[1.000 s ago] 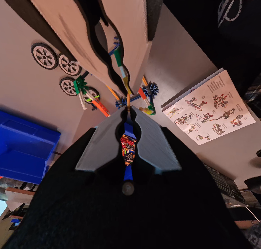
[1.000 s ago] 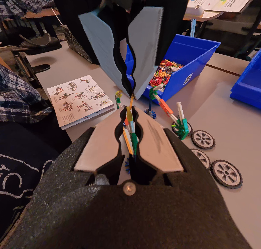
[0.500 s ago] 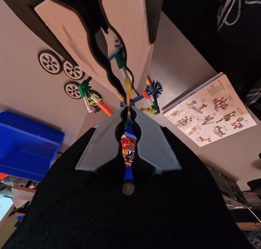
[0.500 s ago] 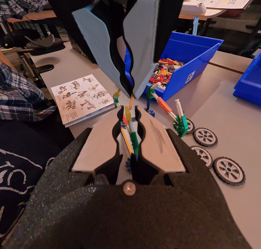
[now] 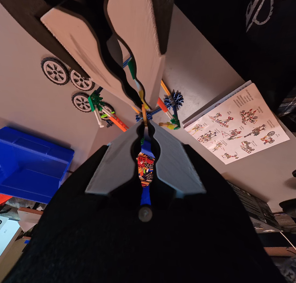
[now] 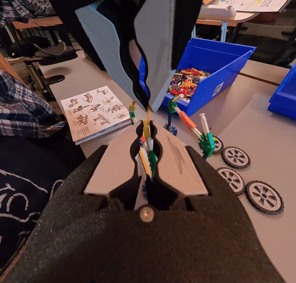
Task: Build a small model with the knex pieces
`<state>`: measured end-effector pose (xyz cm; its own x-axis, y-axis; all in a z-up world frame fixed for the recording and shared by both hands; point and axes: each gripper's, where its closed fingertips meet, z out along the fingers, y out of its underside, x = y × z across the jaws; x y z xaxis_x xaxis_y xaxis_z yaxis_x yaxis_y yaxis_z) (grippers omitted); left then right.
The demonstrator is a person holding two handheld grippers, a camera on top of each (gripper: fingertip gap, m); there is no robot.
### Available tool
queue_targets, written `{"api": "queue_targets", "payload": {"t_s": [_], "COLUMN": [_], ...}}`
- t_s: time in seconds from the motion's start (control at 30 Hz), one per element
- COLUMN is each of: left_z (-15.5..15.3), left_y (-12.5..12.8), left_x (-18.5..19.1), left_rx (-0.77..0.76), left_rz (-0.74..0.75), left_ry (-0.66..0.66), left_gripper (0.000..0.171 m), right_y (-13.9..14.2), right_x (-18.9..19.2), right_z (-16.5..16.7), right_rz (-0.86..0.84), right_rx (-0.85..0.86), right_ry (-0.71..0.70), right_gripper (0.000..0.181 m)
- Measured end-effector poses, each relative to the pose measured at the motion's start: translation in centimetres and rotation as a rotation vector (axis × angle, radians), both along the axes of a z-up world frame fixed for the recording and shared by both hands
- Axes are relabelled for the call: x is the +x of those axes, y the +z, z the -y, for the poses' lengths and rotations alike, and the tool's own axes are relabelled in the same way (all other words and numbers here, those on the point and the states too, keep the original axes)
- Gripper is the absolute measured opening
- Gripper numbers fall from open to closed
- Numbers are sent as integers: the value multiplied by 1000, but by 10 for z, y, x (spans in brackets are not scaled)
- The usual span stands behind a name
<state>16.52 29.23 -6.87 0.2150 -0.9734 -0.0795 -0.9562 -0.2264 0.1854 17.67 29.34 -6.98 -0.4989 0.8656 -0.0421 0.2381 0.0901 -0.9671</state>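
My left gripper has grey fingers and is shut on a thin orange rod. It comes in from above in the right wrist view, with the rod sticking out of its tips. My right gripper has tan fingers and is shut on a yellow, white and green rod piece. This gripper shows from above in the left wrist view, with its piece. The two grippers meet tip to tip above the table. The rod's free end is beside the yellow end.
A partly built model of rods and blue and green connectors stands on the grey table. Beside it lie three loose wheels. A blue bin of pieces is behind, an instruction sheet to the left, and a second blue bin farther off. Left and right tips are no more than a few centimetres apart.
My right gripper's jaws widened a little half a second ago and are now closed on the yellow piece again. The left gripper has kept its hold on the orange rod.
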Motion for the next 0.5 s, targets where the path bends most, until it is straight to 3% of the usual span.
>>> {"api": "queue_targets", "payload": {"t_s": [0.5], "left_z": [1], "left_y": [1], "left_x": [0], "left_rx": [8], "left_rz": [-39], "left_ry": [-29], "left_gripper": [1], "right_y": [-1], "right_x": [2], "right_z": [5], "right_rz": [13], "right_rx": [-22], "right_ry": [23], "right_gripper": [10]}}
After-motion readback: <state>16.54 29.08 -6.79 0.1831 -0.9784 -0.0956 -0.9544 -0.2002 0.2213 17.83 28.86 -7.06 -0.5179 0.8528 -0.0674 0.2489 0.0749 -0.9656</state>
